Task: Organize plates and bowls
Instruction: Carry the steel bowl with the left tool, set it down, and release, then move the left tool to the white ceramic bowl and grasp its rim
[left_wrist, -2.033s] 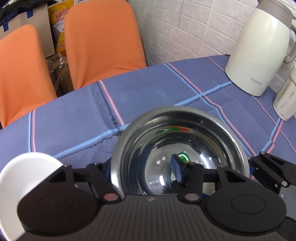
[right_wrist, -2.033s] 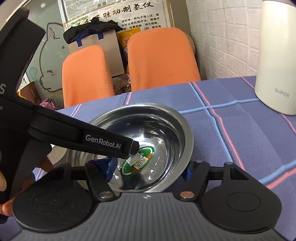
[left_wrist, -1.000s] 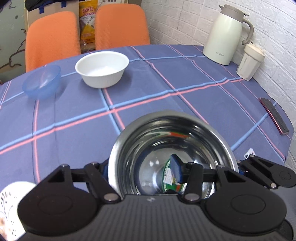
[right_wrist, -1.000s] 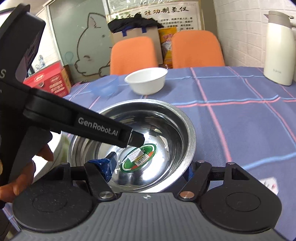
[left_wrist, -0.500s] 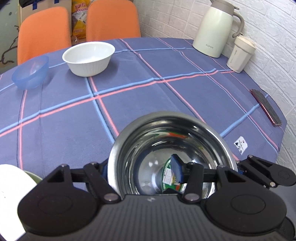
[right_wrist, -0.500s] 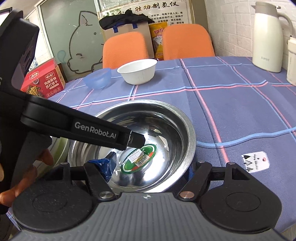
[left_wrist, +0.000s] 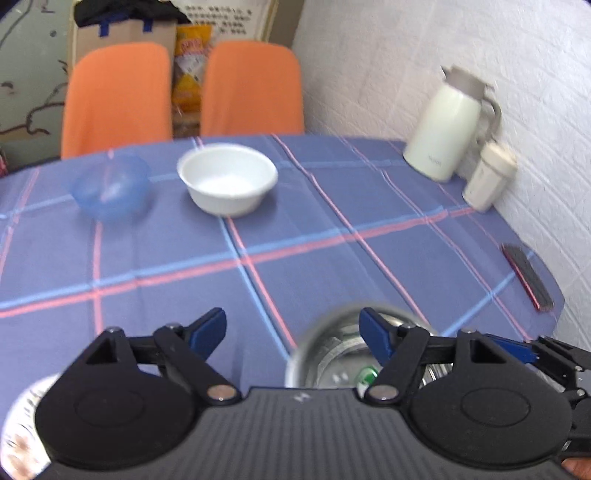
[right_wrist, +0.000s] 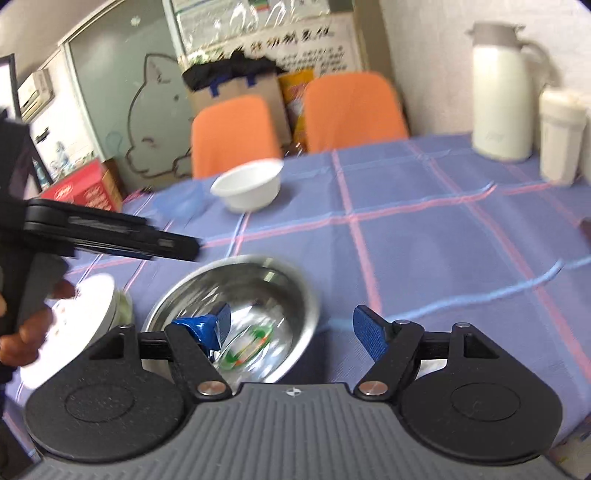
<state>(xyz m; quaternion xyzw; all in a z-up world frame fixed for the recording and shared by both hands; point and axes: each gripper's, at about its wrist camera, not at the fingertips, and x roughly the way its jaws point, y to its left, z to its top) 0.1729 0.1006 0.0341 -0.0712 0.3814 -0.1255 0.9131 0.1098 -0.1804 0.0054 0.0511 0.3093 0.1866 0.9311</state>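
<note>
Left gripper (left_wrist: 291, 332): jaws gaping, holding nothing.
Right gripper (right_wrist: 291, 325): likewise spread, empty.
Steel bowl (right_wrist: 236, 314): sitting on tablecloth, seemingly released (blurred).
White bowl (left_wrist: 227, 179): lying at 11 o'clock from left gripper, which is nearer.

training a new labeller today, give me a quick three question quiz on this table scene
1. True or false: both tongs, left and right, are open and neither grips the shiny round steel bowl.
2. Which dish stands beside the translucent blue plastic bowl at the far side of the table? A) a white round bowl B) a green mug C) a glass jar
3. Fill in: the dark flat phone with the red edge lies near the table's ____ edge in the left wrist view.

Key: 1 true; 2 A, the white round bowl; 3 right
</note>
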